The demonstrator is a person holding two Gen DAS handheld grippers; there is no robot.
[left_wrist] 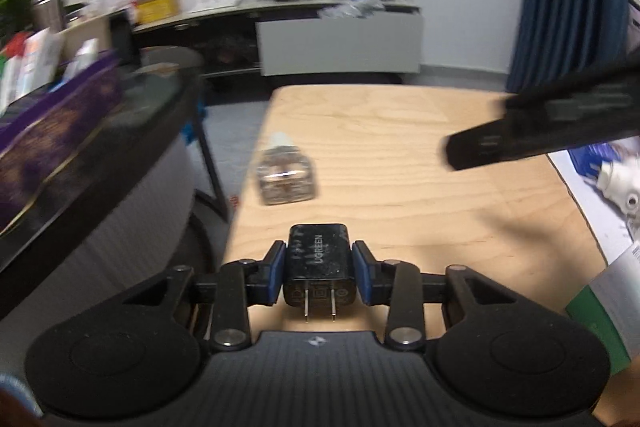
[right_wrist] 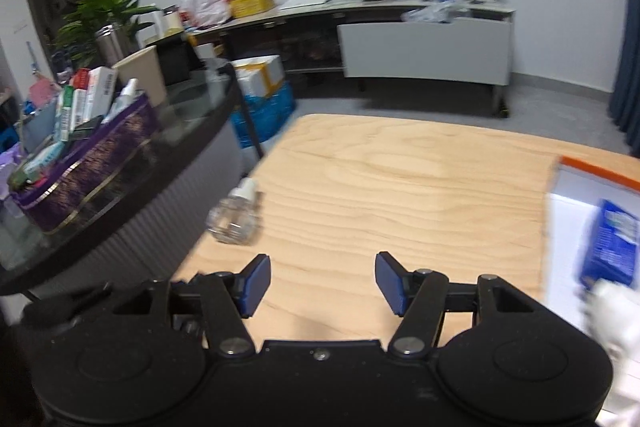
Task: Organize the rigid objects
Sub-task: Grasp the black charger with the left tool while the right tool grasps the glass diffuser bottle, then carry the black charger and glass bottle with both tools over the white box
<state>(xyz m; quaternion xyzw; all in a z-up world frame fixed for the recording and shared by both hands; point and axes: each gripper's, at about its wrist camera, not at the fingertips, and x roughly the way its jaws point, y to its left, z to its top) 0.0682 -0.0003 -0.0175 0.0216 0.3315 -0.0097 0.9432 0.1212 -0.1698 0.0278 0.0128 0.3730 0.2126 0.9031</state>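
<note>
My left gripper (left_wrist: 319,277) is shut on a black UGREEN charger (left_wrist: 319,267), prongs pointing back at the camera, held just above the wooden table (left_wrist: 400,163). A clear glass bottle (left_wrist: 286,175) with a white cap lies on its side near the table's left edge; it also shows in the right wrist view (right_wrist: 236,215). My right gripper (right_wrist: 322,283) is open and empty above the table (right_wrist: 400,187). In the left wrist view the right gripper's black body (left_wrist: 552,123) reaches in from the right.
A round black glass table (right_wrist: 120,163) with a purple box of small items (right_wrist: 80,155) stands at the left. A white tray (right_wrist: 580,219) holding a blue packet (right_wrist: 610,243) and a white object sits at the right. A TV cabinet (right_wrist: 400,43) is behind.
</note>
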